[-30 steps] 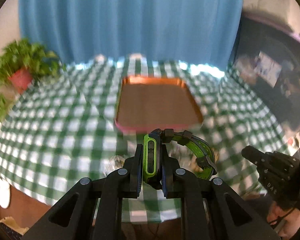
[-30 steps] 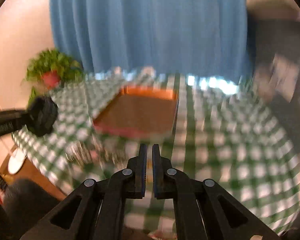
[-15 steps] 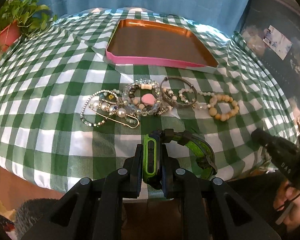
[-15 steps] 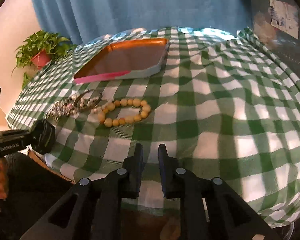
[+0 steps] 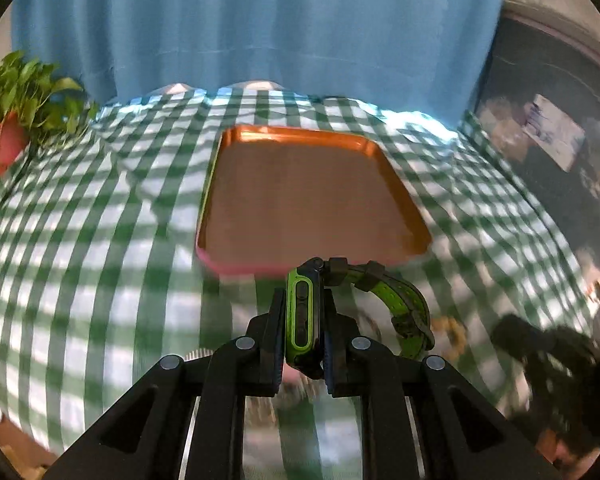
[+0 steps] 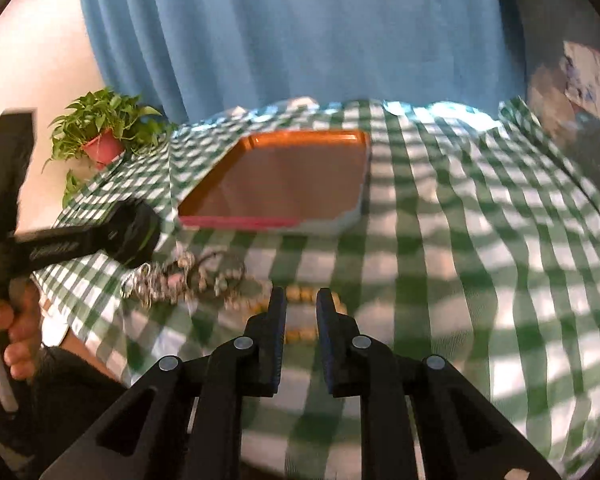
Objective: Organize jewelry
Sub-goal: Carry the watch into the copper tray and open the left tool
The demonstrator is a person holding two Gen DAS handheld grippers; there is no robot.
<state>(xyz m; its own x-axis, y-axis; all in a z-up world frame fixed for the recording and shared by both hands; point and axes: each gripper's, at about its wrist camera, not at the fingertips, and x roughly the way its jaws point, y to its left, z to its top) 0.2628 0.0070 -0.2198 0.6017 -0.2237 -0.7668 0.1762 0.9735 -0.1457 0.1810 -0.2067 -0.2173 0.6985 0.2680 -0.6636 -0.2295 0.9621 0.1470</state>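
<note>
My left gripper is shut on a green and black watch, whose strap loops out to the right. It hangs just short of the near rim of the orange tray. My right gripper stands open with a narrow gap and nothing pressed between its pads. It hovers over a tan bead bracelet on the checked cloth. A tangle of bracelets and beads lies to its left, in front of the tray. In the left wrist view that pile is mostly hidden under the fingers.
A green and white checked cloth covers the table. A potted plant stands at the far left corner and a blue curtain hangs behind. A hand holds the left tool at the right wrist view's left edge.
The right jaws have parted from nearly closed. The left gripper carried the watch forward, so the jewelry pile dropped under its fingers and the tray came nearer. The right gripper moved over the bead bracelet.
</note>
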